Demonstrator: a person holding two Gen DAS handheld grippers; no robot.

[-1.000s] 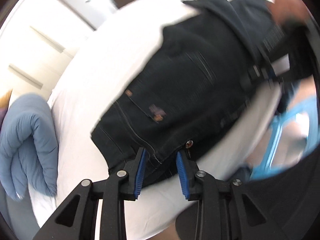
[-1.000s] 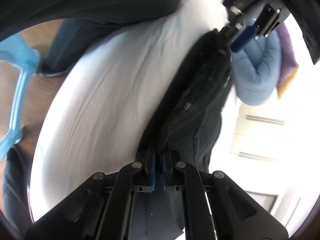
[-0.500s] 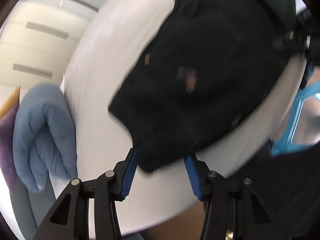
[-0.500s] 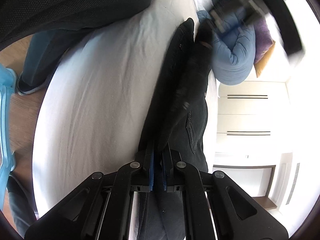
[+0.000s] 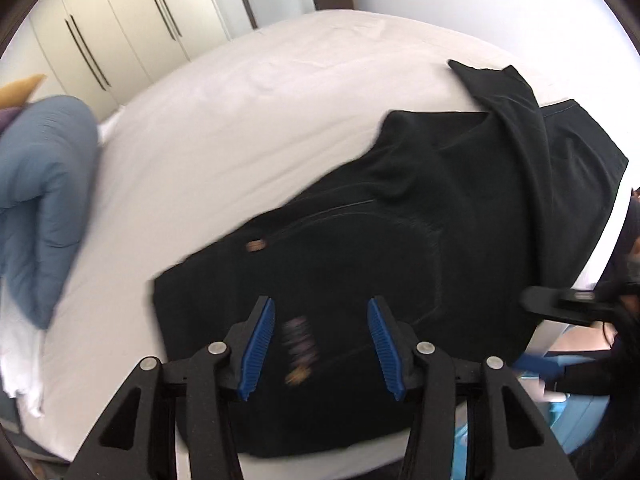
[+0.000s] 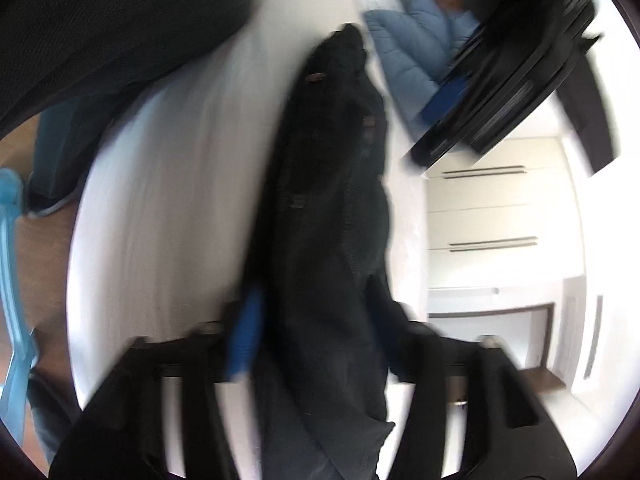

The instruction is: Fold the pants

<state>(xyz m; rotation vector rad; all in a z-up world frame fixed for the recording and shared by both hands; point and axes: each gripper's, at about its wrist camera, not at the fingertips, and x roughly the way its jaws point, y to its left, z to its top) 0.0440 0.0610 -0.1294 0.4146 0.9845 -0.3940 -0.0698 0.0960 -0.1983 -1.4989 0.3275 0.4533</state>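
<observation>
Bed (image 5: 248,92), white sheet, fills most of view. Dark pants (image 5: 400,220) lie on it toward near edge, partly folded, one leg draped across top. Blue duvet (image 5: 40,200) bunched at bed's far side. L gripper (image 5: 320,340) above pants, fingers (image 5: 256,340) apart, nothing pinched. R gripper (image 6: 316,336) blurred, fingers opening, pants fabric between them, not pressed.

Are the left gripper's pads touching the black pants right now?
Apart. The left wrist view shows the left gripper above the black pants, with dark cloth visible clear of both blue pads.
</observation>
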